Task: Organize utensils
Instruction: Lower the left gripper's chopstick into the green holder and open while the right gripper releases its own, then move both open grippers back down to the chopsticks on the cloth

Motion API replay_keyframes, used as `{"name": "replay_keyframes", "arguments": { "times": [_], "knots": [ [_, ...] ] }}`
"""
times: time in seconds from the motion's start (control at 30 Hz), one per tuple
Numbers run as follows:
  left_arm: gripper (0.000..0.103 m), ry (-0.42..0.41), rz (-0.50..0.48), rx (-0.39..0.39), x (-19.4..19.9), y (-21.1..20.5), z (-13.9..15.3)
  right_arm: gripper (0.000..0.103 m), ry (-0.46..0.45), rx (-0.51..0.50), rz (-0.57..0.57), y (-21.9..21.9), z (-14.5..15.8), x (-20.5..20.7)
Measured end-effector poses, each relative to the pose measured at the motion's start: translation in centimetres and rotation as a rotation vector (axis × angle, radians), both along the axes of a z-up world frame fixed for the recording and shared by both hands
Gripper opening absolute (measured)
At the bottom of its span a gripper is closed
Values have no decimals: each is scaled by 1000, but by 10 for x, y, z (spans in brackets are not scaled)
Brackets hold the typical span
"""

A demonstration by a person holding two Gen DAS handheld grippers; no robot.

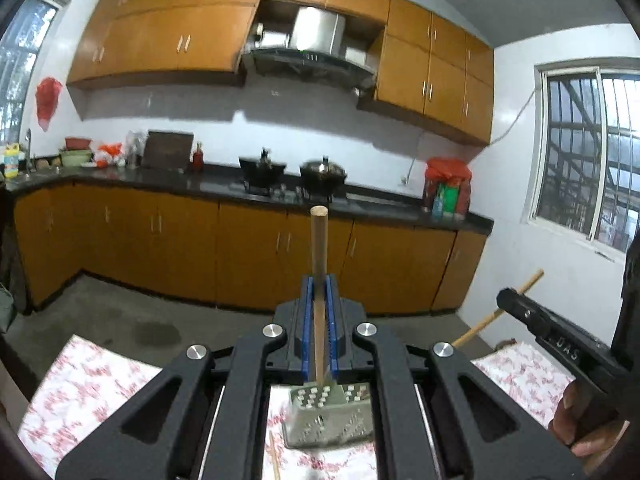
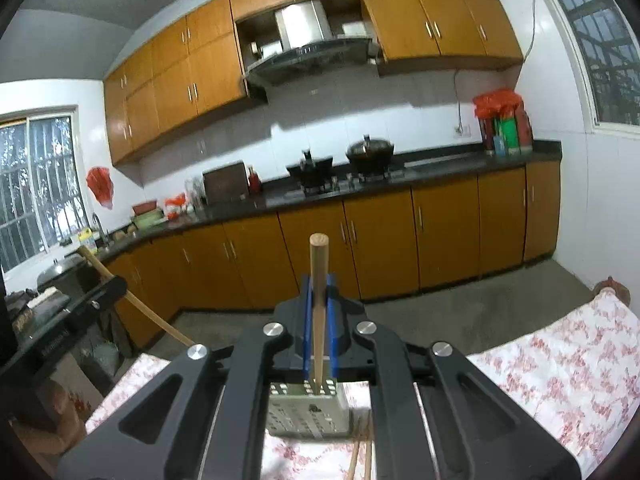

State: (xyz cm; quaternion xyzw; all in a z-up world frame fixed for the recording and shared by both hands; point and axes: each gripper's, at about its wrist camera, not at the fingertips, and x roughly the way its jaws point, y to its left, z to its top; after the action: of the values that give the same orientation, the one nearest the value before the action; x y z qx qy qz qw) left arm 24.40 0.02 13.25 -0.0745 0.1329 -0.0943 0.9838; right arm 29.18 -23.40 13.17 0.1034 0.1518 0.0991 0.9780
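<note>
My left gripper is shut on a wooden chopstick that stands upright between its blue pads, its lower end over a perforated metal utensil holder on the table. My right gripper is shut on another wooden chopstick, whose lower end reaches the top of the same holder. The right gripper also shows at the right of the left wrist view, with its chopstick. The left gripper shows at the left of the right wrist view. More chopsticks lie beside the holder.
The table carries a white cloth with a red floral print. Beyond it are a grey floor, orange kitchen cabinets, a dark counter with two pots and barred windows. A loose chopstick lies on the cloth.
</note>
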Motion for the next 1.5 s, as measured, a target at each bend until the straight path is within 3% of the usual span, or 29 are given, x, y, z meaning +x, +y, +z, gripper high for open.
{"name": "replay_keyframes", "arguments": {
  "times": [0.27,0.33,0.37,0.4,0.47,0.7,0.83,0.9,1.0,1.07,1.1,1.13,1.23,1.33,1.5],
  "knots": [
    [7,110,-15,7,17,-6,-27,9,70,-13,0,9,-24,11],
    [9,124,-14,4,16,-4,-29,14,69,-11,1,10,-24,8],
    [16,129,-12,4,14,-4,-28,17,66,-11,0,10,-24,7],
    [30,128,-4,4,12,-3,-27,22,58,-12,-3,10,-21,4],
    [42,114,9,-1,9,-1,-23,25,46,-14,-8,9,-16,0],
    [47,86,22,-33,-5,10,-8,32,-11,-6,-49,-9,3,-28],
    [49,58,38,-60,-29,28,-2,35,-1,-10,-115,-33,-2,-52],
    [50,60,65,-55,-38,36,-5,35,41,-11,-143,-46,-17,-59],
    [50,101,118,-30,-56,50,-26,35,183,-31,-168,-62,-69,-62],
    [50,171,162,1,-61,58,-51,35,279,-45,-155,-62,-101,-58],
    [50,207,175,9,-62,62,-65,32,363,-54,-134,-60,-130,-56],
    [50,232,182,14,-62,64,-74,25,409,-54,-109,-57,-147,-55],
    [50,349,197,28,-62,69,-117,19,526,-71,-49,-44,-194,-56],
    [49,433,188,26,-64,69,-149,19,584,-88,-16,-30,-224,-60],
    [48,498,150,74,-68,53,-180,18,608,-129,-18,-20,-239,-60]
  ]
}}
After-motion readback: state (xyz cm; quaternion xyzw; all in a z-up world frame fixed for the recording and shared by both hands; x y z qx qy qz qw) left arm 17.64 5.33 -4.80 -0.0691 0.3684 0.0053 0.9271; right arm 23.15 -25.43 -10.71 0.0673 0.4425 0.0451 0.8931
